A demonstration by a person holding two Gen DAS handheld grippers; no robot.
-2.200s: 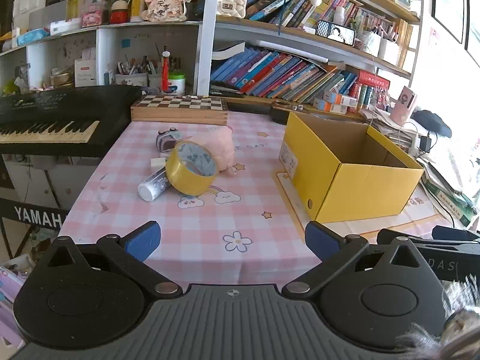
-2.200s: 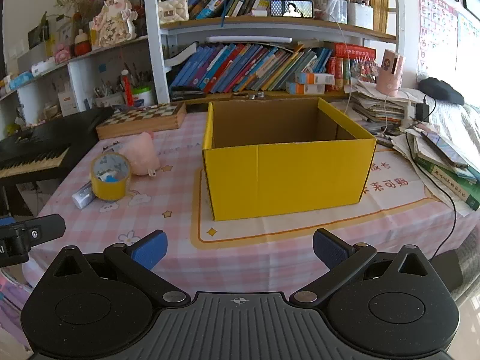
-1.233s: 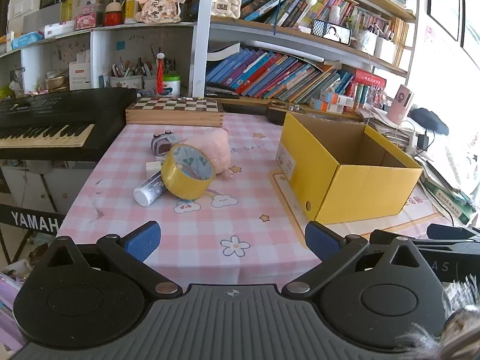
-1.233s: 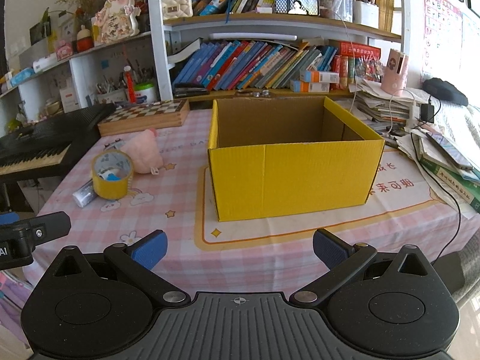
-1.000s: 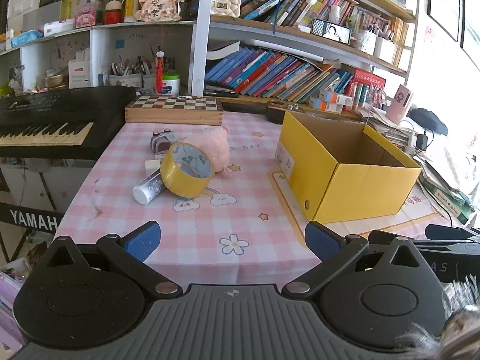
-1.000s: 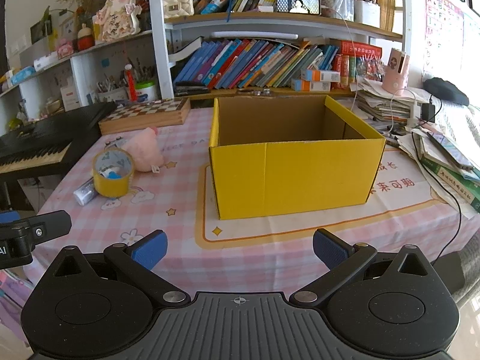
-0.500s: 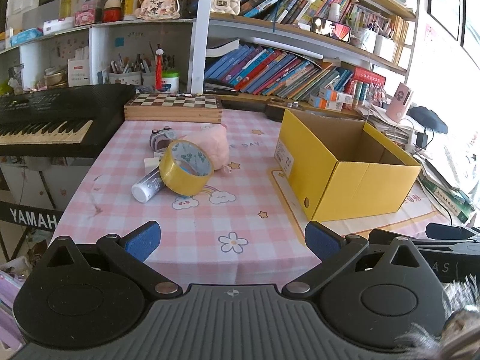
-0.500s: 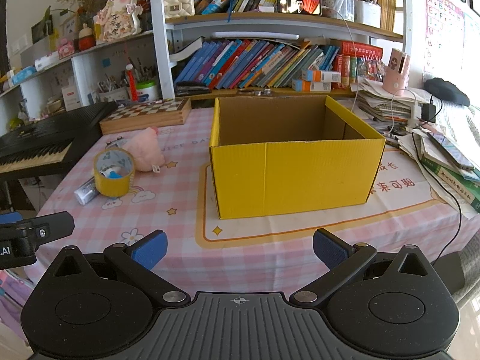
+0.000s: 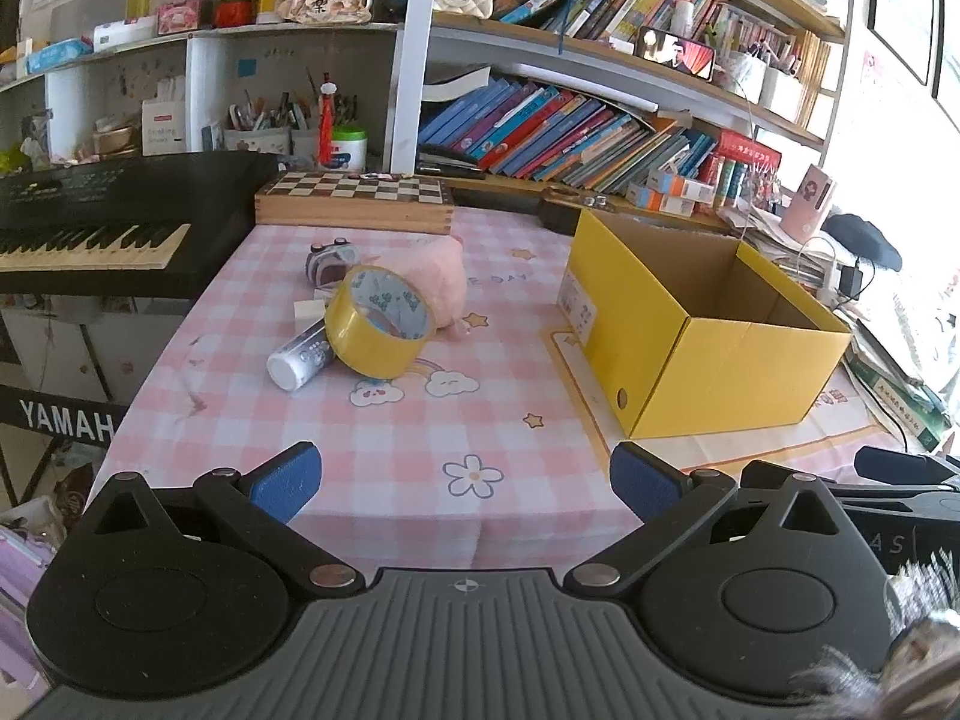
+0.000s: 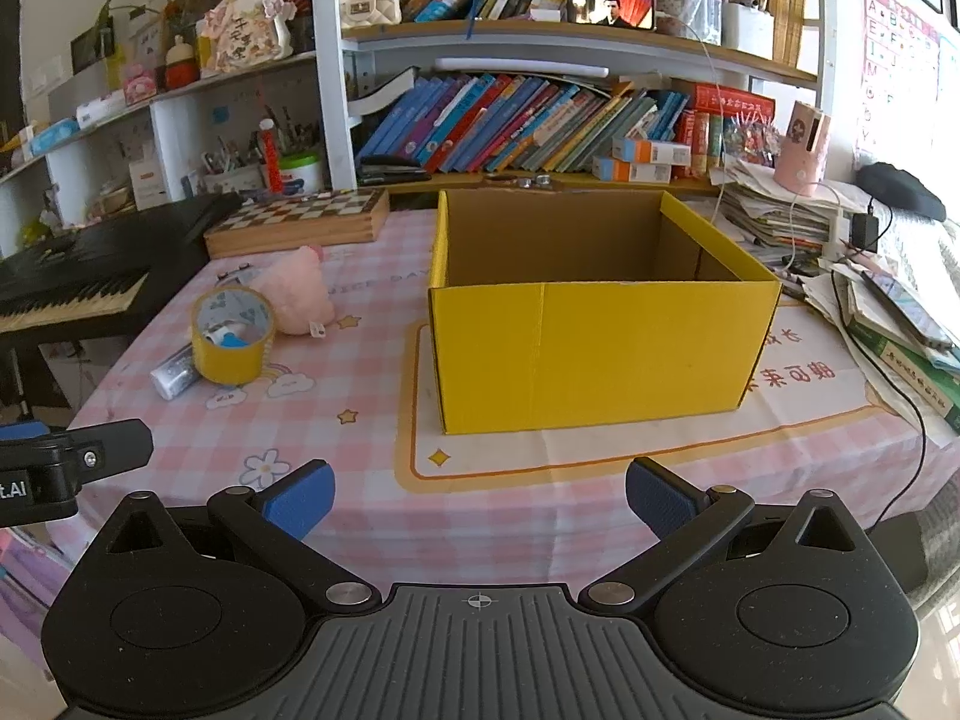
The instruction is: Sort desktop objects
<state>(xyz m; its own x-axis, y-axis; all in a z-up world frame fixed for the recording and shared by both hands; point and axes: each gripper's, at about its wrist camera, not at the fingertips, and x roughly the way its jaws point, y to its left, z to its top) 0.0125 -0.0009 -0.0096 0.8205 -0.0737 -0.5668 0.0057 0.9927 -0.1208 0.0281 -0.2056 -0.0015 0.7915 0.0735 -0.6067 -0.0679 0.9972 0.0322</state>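
At the near edge of the tabletop point(image 9: 384, 432), hovered with both tools empty: left hand-held gripper point(image 9: 462, 474) spread wide, right hand-held gripper point(image 10: 477, 495) spread wide as well, neither touching anything. Faced a small cluster at centre-left: yellow tape roll point(image 9: 379, 331) propped at a tilt, white tube point(image 9: 298, 355) lying just beside and partly under it on the left, pink plush toy point(image 9: 438, 279) touching the roll on the far side, a small purplish gadget point(image 9: 329, 259) beyond that. Stood well apart from them, on the right, the open yellow box point(image 9: 702, 330), seemingly empty as far as its inside showed. Judged nothing sorted yet, and the first reach the step in hand. Best begun with the left tool, closer to the cluster: would call for closing across the roll's wall rather than its open hoop, lifting straight up so as not to drag the tube or nudge the plush. Rested everything on a pink checked cloth with stars and flowers, soft enough perhaps to snag. Crowded round it a keyboard point(image 9: 102, 222) at far left, a chessboard case point(image 9: 354, 201) at the far edge, and bookshelves point(image 9: 600, 120) behind.
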